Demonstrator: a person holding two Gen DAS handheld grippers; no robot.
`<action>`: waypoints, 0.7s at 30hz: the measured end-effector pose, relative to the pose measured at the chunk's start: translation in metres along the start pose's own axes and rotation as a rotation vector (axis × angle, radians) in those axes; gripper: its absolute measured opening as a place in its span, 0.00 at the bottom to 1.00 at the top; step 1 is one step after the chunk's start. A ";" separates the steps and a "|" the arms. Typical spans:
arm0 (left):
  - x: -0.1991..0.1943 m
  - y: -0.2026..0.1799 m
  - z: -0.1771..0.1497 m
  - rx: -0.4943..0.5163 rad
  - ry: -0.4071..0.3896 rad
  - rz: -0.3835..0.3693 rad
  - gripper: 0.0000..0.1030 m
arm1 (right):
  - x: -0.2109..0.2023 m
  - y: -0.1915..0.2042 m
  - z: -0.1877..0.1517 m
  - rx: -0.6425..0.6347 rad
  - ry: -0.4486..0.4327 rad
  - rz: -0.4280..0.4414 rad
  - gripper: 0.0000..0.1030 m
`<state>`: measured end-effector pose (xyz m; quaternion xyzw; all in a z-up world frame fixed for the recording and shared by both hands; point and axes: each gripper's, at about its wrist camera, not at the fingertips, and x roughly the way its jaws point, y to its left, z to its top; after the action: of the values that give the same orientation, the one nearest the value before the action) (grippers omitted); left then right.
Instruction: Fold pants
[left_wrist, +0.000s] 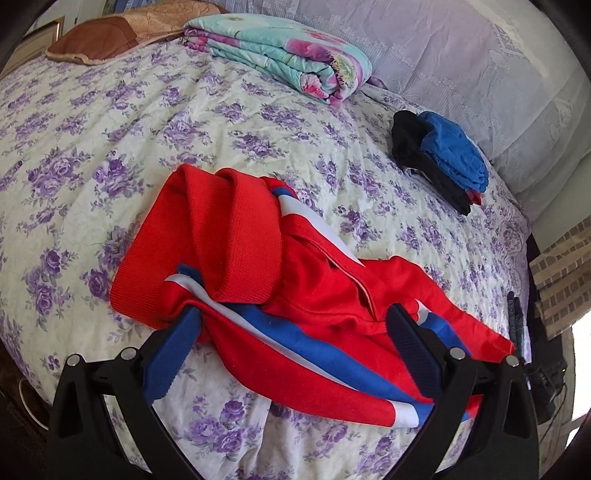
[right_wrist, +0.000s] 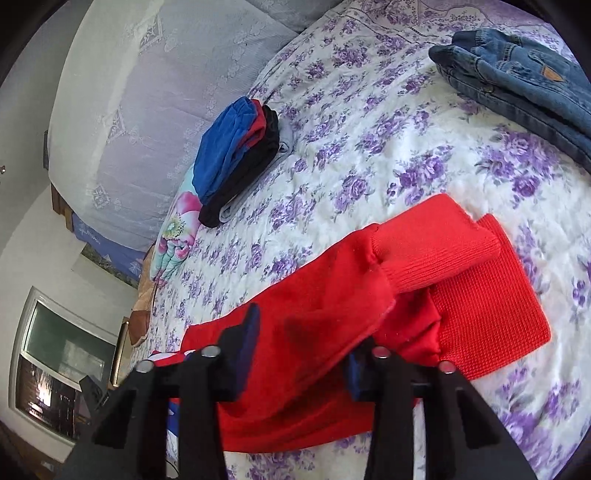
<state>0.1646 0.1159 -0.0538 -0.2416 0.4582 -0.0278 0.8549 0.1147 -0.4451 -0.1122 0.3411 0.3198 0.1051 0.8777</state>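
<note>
Broadly, a bed (left_wrist: 110, 122) covered by a quilt printed with purple flowers is shown, and every item in view is carried by it. A folded floral blanket (left_wrist: 280, 55) and a brown pillow (left_wrist: 110, 37) are seen at the far end, a small stack of folded clothes (left_wrist: 443, 155) topped in blue is placed near the lace-draped edge, and folded jeans (right_wrist: 517, 74) are seen in the right wrist view.

Nearest the cameras, the red track pants (left_wrist: 258, 258), striped in blue and white, are left crumpled on the quilt, with the ribbed waistband flopped over one leg.

The left claw (left_wrist: 295, 325) is held spread, its fingers standing either side of the striped leg without pressing on it. The right claw (right_wrist: 299, 350) is seen drawn in around a bunch of red fabric, which is judged to be pinched, though the contact of the pads is partly hidden.

Several risks are judged from this. Only one layer may be caught by the right claw, so the pants would be dragged into a twist when lifted. If the left claw is shut too low, the quilt could be pinched along with the leg. The overlapped waistband may be trapped inside the fold.
</note>
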 end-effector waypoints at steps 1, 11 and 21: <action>-0.002 0.002 0.004 -0.018 0.007 -0.018 0.95 | -0.002 0.000 0.002 -0.005 0.001 0.000 0.12; -0.029 -0.010 0.012 0.006 -0.012 -0.013 0.95 | -0.002 0.001 0.013 0.008 0.021 0.025 0.11; 0.037 -0.006 0.015 -0.097 0.120 -0.018 0.95 | 0.001 -0.005 0.016 0.032 0.039 0.061 0.11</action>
<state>0.1985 0.1068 -0.0728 -0.2848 0.5072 -0.0273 0.8130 0.1253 -0.4567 -0.1072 0.3628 0.3281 0.1334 0.8619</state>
